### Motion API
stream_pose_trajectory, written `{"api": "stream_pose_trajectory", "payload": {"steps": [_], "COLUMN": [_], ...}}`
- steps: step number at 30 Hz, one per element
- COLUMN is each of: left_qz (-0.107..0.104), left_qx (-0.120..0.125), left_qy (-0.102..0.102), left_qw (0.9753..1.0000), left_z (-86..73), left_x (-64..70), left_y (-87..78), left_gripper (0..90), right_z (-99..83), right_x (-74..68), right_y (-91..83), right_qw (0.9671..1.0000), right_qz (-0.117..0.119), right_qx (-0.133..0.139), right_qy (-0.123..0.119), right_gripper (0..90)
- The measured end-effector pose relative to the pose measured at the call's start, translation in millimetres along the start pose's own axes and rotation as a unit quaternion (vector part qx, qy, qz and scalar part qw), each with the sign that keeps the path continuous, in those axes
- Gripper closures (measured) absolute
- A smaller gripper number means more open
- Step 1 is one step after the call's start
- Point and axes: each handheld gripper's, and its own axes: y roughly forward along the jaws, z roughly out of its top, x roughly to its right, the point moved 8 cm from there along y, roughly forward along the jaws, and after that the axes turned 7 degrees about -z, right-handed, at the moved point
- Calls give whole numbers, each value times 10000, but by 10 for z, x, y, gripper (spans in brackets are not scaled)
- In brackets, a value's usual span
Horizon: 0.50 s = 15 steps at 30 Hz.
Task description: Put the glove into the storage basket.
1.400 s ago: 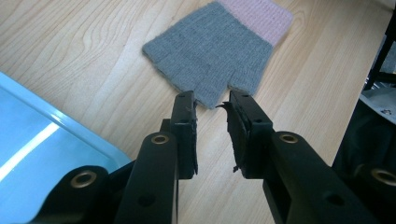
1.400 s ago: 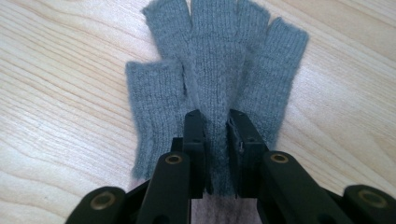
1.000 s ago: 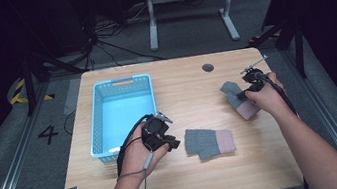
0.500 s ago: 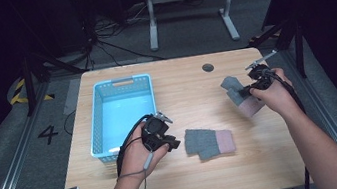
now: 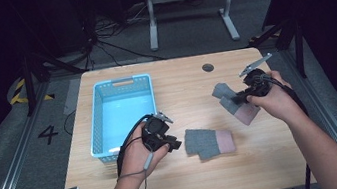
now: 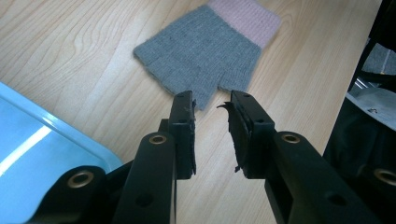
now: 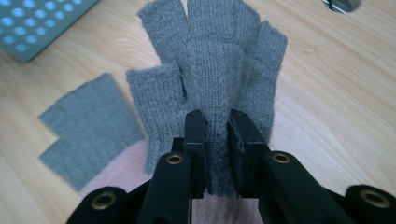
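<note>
We note the surface [image 5: 204, 180] bare but for three things. Blue basket [image 5: 124, 116], off beside our left gripper [image 5: 176, 143], holds nothing yet. Neither glove is in; likely both remain to be moved. Near glove [image 6: 205, 51] lies flat just ahead of the left fingers [image 6: 184, 126], which stand apart and empty. Far glove [image 7: 219, 70] sits pinched between our right gripper's [image 7: 217, 135] fingers, bunched at mid-knit.
</note>
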Motion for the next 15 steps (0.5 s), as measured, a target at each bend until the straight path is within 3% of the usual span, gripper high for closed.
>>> {"api": "stream_pose_trajectory", "payload": {"steps": [5,6,15], "left_qz": [-16,-18,-51], "left_qx": [8,11,13], "left_qy": [1,0,-1], "left_qw": [10000,10000,10000], "left_z": [0,0,-3], "left_x": [4,6,10], "left_y": [1,1,0], "left_gripper": [712,712,712], "right_z": [17,28,15], "right_x": [-176,-288,-565], "right_y": [-40,-60,-62], "right_qw": [9995,9989,9957], "right_qz": [181,278,524], "right_qx": [6,12,-42], "right_qy": [-246,-387,-769], "right_gripper": [788,787,784]}}
